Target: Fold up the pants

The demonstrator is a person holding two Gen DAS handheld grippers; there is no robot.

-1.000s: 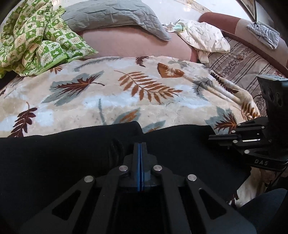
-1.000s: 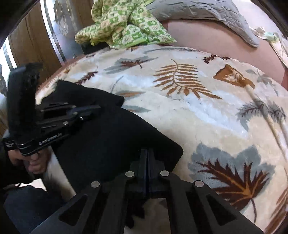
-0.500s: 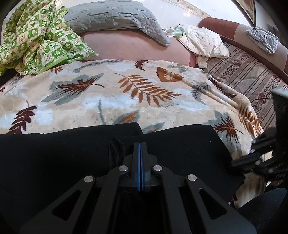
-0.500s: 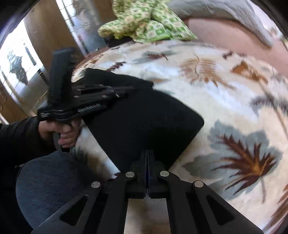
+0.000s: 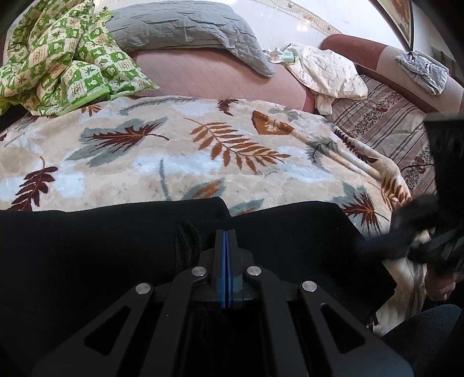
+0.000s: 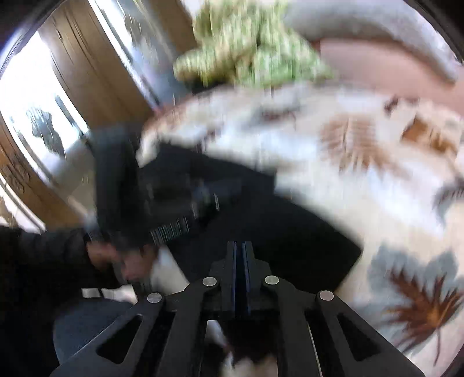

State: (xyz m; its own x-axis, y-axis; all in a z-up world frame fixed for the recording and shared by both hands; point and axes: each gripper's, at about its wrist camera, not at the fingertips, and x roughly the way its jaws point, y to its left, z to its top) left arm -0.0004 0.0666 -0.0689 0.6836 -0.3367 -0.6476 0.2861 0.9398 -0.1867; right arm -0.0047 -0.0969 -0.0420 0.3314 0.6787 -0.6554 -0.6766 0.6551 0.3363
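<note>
Pants [image 5: 116, 249], black and soft, lie along the near edge of the leaf-print blanket [image 5: 179, 162], folded into a flat band. Left gripper [image 5: 226, 240] is pressed together over the cloth; whether it pinches fabric I cannot tell. Right gripper [image 6: 239, 252] has just been opening, a thin slit between its jaws with nothing seen in it, over the pants' corner. Light and limp, the cloth should drape; corners or the folded edge look like the best hold.

Ahead of the left gripper [image 5: 225, 240], open leaf-print blanket [image 5: 179, 162] was left unobstructed. Farther ahead-left, passage was blocked by a green quilt [image 5: 63, 61] and grey pillow [image 5: 185, 26].
</note>
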